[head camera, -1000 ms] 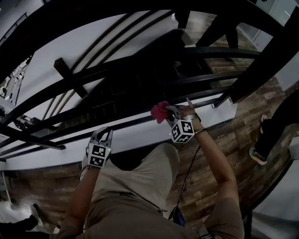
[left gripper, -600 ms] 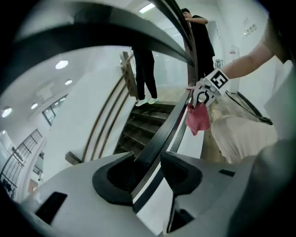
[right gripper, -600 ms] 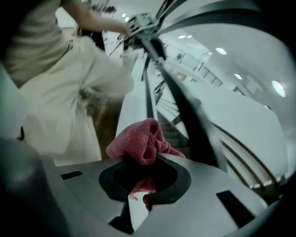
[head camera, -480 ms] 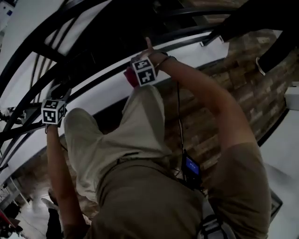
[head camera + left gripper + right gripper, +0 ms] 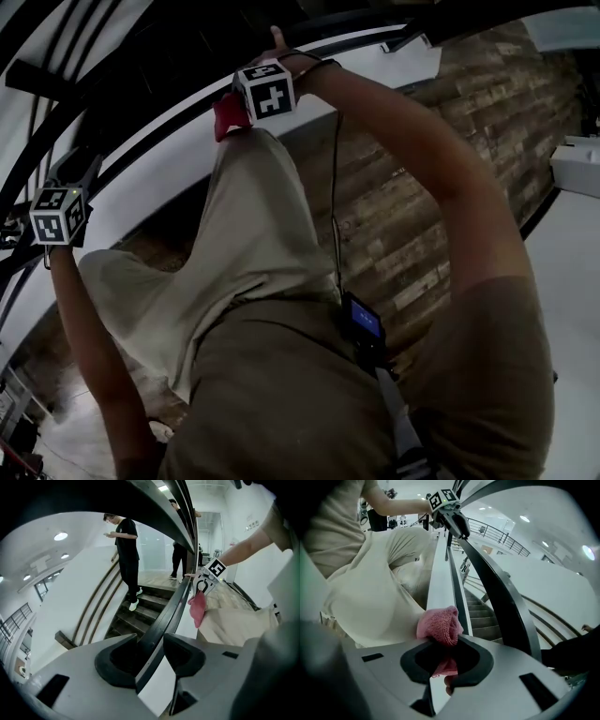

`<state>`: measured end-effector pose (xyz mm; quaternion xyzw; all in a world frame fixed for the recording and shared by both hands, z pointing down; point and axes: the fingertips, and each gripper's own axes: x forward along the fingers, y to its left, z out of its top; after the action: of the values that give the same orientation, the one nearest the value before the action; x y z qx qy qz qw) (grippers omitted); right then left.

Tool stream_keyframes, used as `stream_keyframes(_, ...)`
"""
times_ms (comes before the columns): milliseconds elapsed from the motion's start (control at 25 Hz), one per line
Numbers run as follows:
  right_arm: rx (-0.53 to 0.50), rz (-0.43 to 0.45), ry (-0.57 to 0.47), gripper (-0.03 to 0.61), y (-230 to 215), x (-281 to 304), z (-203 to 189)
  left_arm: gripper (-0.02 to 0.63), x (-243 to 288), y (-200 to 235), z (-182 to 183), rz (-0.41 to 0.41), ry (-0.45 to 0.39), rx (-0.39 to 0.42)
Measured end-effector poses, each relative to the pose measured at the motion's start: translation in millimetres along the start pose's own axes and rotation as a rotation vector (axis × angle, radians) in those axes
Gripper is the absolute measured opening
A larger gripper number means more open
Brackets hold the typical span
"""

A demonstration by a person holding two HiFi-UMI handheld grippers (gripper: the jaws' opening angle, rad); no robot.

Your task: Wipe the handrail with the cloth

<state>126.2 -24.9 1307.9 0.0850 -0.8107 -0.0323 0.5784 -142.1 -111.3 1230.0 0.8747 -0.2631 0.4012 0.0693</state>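
Head view, left: the left gripper (image 5: 86, 167) sits at the left edge of the frame, on the black curved handrail (image 5: 169, 131).
Head view, top centre: the right gripper (image 5: 234, 105) is further along the same rail. The pink knitted cloth (image 5: 225, 117) is bunched at its tip.
Left gripper view, fingers: the fingers (image 5: 115, 660) stand spread, having just been opening. The handrail (image 5: 173, 606) runs up between them, and neither pad presses on it.
Left gripper view, upper part: the right gripper (image 5: 206, 579) is right of centre, with the cloth (image 5: 198, 609) hanging below it beside the rail. A person in black (image 5: 126, 541) stands on the dark stairs (image 5: 140, 606) at upper left.
Right gripper view, fingers: they are pinched together on the cloth (image 5: 438, 625), which bulges out above them at lower centre.
Right gripper view, rail: the handrail (image 5: 501, 602) sweeps up just right of the cloth; whether the two touch cannot be told. The left gripper (image 5: 450, 520) is on the rail at the top. Beige trousers (image 5: 384, 597) fill the left.
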Motion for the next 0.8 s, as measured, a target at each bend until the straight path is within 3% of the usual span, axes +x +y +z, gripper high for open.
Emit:
stream_keyframes(440, 0.031, 0.022, 0.008, 0.057, -6.0, 9.3, -21.6, 0.178, 23.6, -7.2, 2.7, -0.026, 0.015, 0.009)
stream_keyframes(680, 0.024, 0.052, -0.071, 0.057, -14.0, 2.2, -9.1, 0.175, 20.1, 1.5, 11.6, 0.041, -0.034, 0.034)
stream_keyframes(800, 0.075, 0.024, -0.075, 0.057, -14.1, -16.9, -1.0, 0.173, 9.8, 2.4, 20.5, -0.009, -0.023, 0.068)
